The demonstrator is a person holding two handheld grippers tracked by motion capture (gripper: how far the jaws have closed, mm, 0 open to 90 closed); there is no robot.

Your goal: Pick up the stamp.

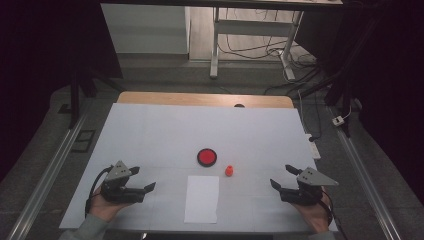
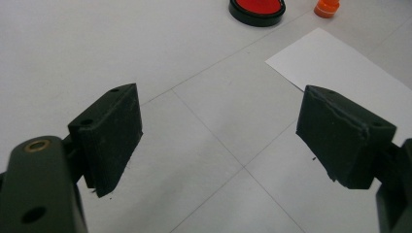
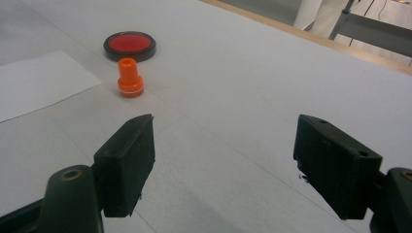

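Both the left gripper (image 1: 142, 180) and right gripper (image 1: 281, 177) are spread wide, holding nothing. The stamp (image 1: 229, 171) stands between pad (image 1: 206, 157) and paper (image 1: 202, 198).

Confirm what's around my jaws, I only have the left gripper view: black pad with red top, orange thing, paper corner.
Observer: The orange stamp stands upright, apart from the red ink pad, as the right gripper view shows.
Operator: Paper whole?
Observer: Yes, the white sheet lies flat near the table's near edge, between both hands.
Operator: Other gripper?
Observer: The right hand-held gripper is open and holds nothing, right of the sheet; the left hand-held gripper mirrors it.
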